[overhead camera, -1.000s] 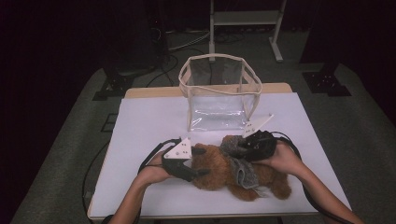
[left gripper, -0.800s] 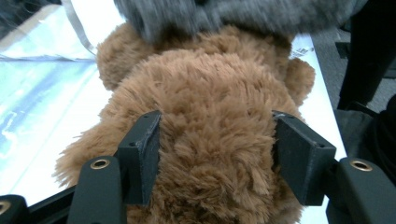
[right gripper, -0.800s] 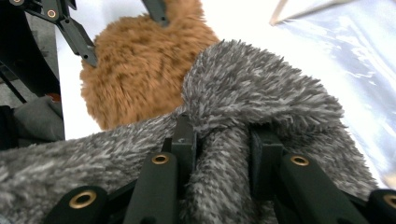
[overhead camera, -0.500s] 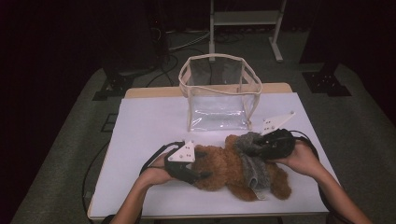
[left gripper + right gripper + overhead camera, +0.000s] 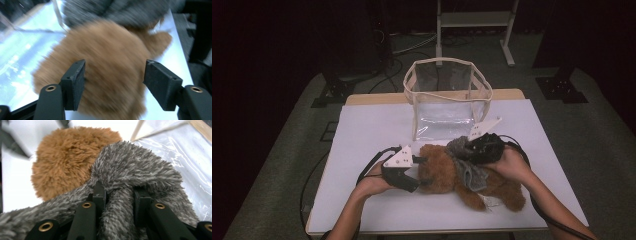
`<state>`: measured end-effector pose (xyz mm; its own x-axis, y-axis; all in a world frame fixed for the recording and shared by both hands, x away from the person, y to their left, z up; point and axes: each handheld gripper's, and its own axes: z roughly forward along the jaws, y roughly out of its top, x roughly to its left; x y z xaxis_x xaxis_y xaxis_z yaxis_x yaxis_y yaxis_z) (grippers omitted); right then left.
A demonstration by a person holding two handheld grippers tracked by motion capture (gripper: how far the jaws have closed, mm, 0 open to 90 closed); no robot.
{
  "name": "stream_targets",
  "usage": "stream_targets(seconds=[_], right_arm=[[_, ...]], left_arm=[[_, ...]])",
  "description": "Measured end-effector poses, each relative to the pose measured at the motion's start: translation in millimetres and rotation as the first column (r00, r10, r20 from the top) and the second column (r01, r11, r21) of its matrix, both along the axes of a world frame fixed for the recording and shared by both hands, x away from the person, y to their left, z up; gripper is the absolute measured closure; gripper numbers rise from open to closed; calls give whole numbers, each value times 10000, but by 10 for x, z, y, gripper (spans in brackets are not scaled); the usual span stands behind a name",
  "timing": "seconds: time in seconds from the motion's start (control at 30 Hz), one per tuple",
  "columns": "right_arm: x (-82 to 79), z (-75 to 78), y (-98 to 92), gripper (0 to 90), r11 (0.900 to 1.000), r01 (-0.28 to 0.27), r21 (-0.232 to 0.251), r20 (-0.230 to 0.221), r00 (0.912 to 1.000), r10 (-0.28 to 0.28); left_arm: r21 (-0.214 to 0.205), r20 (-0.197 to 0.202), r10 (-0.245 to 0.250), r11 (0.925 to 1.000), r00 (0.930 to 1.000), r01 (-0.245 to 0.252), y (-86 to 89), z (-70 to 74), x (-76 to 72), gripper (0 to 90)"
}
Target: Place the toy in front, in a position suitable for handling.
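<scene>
Brown teddy bear (image 5: 447, 174): lies on its side at the near edge of the white table (image 5: 362, 135), long axis running left to right, head toward the left hand-held gripper (image 5: 419, 172). That gripper sits just left of the head, jaws having just widened, the fur between them; pads apart from it on at least one side. Right hand-held gripper (image 5: 462, 150): over the bear's middle, jaws narrow and clamped on a fold of grey fuzzy cloth (image 5: 135, 172) draped across the body. Farther back, just beyond the bear: clear plastic bag (image 5: 447, 100), upright, mouth open, nearer the right hand-held gripper.
</scene>
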<state>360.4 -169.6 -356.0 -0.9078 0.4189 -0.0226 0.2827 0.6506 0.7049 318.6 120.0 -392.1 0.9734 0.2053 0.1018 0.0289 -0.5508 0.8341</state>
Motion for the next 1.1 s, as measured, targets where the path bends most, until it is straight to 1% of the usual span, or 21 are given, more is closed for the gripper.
stream_targets(seconds=[0.03,0.07,0.13,0.2,0.27,0.33,0.37,0.43,0.47,0.53,0.6,0.67,0.73,0.77,0.83,0.87,0.9,0.93,1.0,1.03,1.1], right_arm=[[56,-6,-8,688,9999,90,132,-189,9998,-87],[94,-10,-4,687,9998,182,127,-244,9995,-179],[105,16,24,687,9998,176,6,-94,9998,-176],[22,85,57,689,9999,70,156,324,9994,-75],[-84,152,101,688,9987,-240,460,427,9988,220],[-172,169,169,688,9974,-580,438,510,9971,557],[-209,159,198,688,9959,-782,460,377,9964,765],[-261,134,235,688,9945,-1043,14,513,9932,1040],[-254,143,223,687,9949,-1009,-44,463,9938,1010],[-179,181,155,687,9974,-712,-128,423,9965,717],[-45,211,64,686,9996,-187,-195,292,9994,192],[53,199,13,685,9988,124,-484,237,9997,-113],[108,130,-13,686,9995,181,-262,-169,9997,-186],[95,85,-3,687,9995,161,-256,-260,9995,-168],[14,9,31,688,9999,-71,71,-421,9991,74],[-47,-14,54,689,9993,-327,206,-512,9981,338],[-121,-28,85,689,9980,-592,212,-580,9965,604],[-199,-28,115,688,9964,-835,168,-562,9949,843],[-312,23,130,687,9933,-1147,-102,-325,9929,1143],[-330,63,110,687,9931,-1160,-196,-229,9930,1156],[-292,143,30,688,9955,-935,-122,-69,9956,934]], left_arm=[[61,59,143,9999,9999,-143,-10,-29,12,325],[186,309,364,9991,9989,-370,-19,-48,25,342],[74,408,800,9967,9960,-804,-39,-79,54,421],[-135,424,903,9959,9950,-898,-36,-85,67,443],[-208,402,979,9951,9944,-971,-35,-74,76,452],[-242,350,1118,9935,9931,-1110,-44,-78,79,452],[-174,358,1110,9937,9932,-1104,-40,-79,81,450],[-176,336,1072,9941,9937,-1066,-35,-88,74,445],[-202,290,1059,9942,9940,-1054,-37,-89,69,443],[-159,188,938,9955,9954,-936,-39,-86,62,438],[-35,118,733,9973,9972,-733,-32,-85,60,435],[54,86,570,9984,9983,-571,-17,-74,61,422],[-73,-97,479,9988,9988,-480,15,-36,71,386],[-343,-74,498,9982,9987,-501,34,-5,67,380],[-754,-49,580,9955,9983,-582,39,41,65,358],[-903,3,676,9936,9977,-673,24,58,62,345],[-894,3,700,9936,9975,-697,2,63,57,345],[-790,-139,535,9954,9985,-544,-28,48,52,346],[-504,-172,374,9980,9992,-383,-80,-12,24,369],[-517,-206,382,9979,9991,-392,-92,-29,15,387],[-425,-241,366,9984,9990,-376,-107,-38,-5,407]])
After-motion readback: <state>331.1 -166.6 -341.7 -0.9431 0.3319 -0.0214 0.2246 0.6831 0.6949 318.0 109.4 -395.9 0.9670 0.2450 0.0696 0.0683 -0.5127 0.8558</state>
